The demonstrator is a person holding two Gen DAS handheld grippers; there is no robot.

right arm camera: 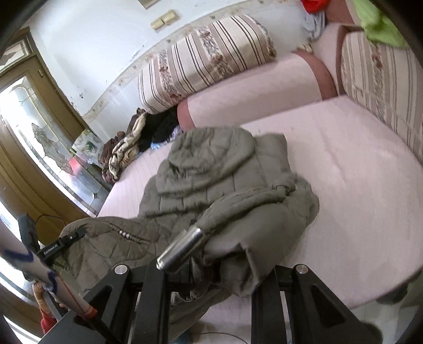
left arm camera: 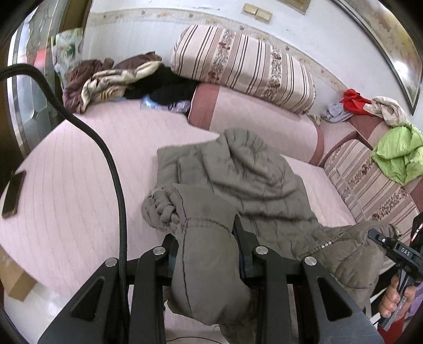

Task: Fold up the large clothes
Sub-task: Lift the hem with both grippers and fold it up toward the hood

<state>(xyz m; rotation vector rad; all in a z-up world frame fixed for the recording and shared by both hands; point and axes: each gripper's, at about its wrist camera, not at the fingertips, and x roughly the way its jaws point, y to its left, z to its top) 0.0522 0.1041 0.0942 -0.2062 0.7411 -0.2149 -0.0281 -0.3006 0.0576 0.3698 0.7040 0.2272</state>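
Olive-grey padded jacket (left arm camera: 238, 169) is lying across a pink bed (left arm camera: 79, 169), its near hem lifting. Left claw (left arm camera: 206, 238) is clamping one hem corner, right claw (right arm camera: 222, 267) the other. Bare mattress is stretching open around it toward striped cushions (left arm camera: 243, 66).

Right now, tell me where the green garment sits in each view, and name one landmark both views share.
Left wrist view: green garment at the right edge, mid-height, draped on the striped sofa back.
Right wrist view: green garment in the top right corner, partly cut off.
Shared landmark: the striped cushion against the wall, behind the grey jacket.
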